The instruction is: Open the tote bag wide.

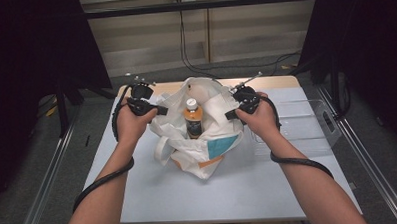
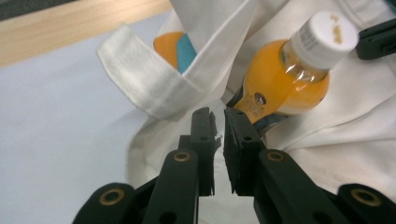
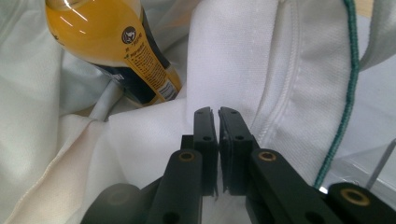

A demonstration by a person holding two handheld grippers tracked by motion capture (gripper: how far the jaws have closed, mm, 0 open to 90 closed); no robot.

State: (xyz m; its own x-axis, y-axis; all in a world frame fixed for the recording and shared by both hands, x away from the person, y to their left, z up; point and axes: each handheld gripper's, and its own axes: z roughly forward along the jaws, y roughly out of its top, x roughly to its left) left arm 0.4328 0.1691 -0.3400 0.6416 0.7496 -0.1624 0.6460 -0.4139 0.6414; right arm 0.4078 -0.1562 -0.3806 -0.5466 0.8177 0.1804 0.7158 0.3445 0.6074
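Holding bag mouth apart: left tongs and right tongs each pinched rim cloth, jaws narrow. Bottle stood inside bag, mid-surface. Judged: keep pulls even, avoid tipping bottle.

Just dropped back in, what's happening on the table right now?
A person is working a white tote bag with a gripper in each hand. The left gripper is pinched on the bag's cloth at one side of its mouth, and the right gripper is pinched on the cloth at the other side, holding the bag spread open. A bottle of orange drink with a white cap stands inside the bag. A clear plastic bin sits on the table to the right.
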